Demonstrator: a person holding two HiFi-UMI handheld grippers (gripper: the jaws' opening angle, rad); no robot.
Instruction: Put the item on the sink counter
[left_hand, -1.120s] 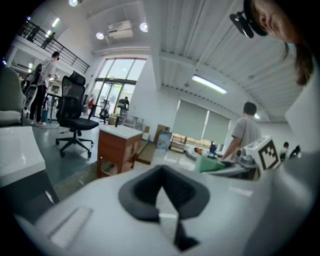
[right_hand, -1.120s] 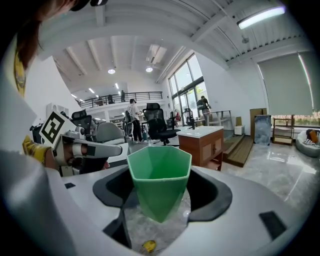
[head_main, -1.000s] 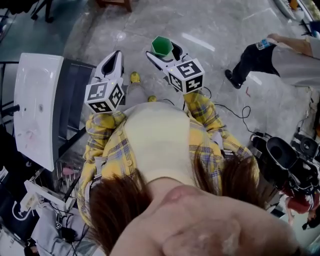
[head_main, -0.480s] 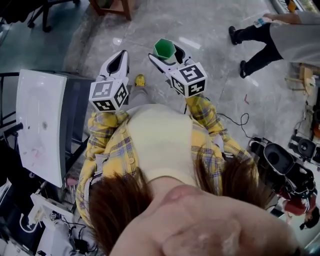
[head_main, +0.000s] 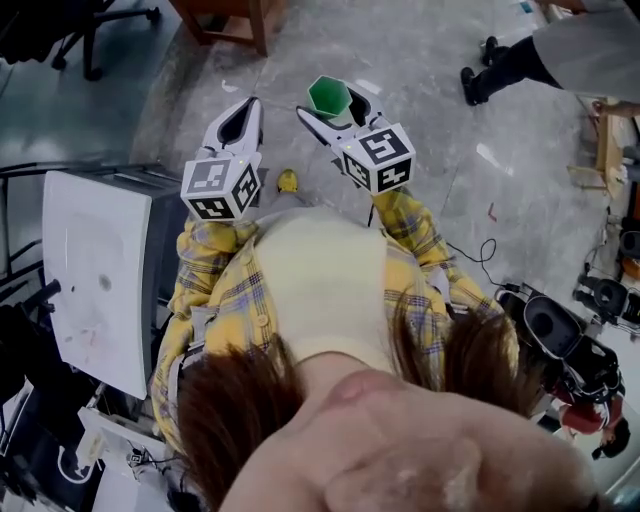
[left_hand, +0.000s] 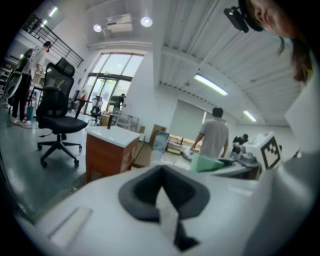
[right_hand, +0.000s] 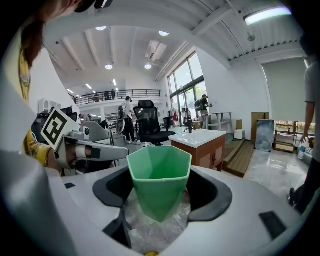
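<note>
A green hexagonal cup (right_hand: 159, 176) sits upright between the jaws of my right gripper (right_hand: 159, 202), which is shut on it; in the head view the cup (head_main: 327, 95) is held out over the floor. My left gripper (head_main: 238, 122) hangs just left of it, shut with nothing in it (left_hand: 164, 197). A wooden cabinet with a white sink counter (right_hand: 198, 137) stands ahead, also in the left gripper view (left_hand: 110, 135). A second white sink basin (head_main: 92, 272) lies at my left side.
A black office chair (left_hand: 57, 117) stands left of the wooden cabinet. A person (left_hand: 214, 137) stands further back, and another person's legs (head_main: 500, 62) show at the top right. Cables and camera gear (head_main: 555, 330) lie on the floor at my right.
The floor and the white basin have slid down and right in the head view as I move forward. The bystander has shifted toward the top edge. Both grippers keep their pose.
</note>
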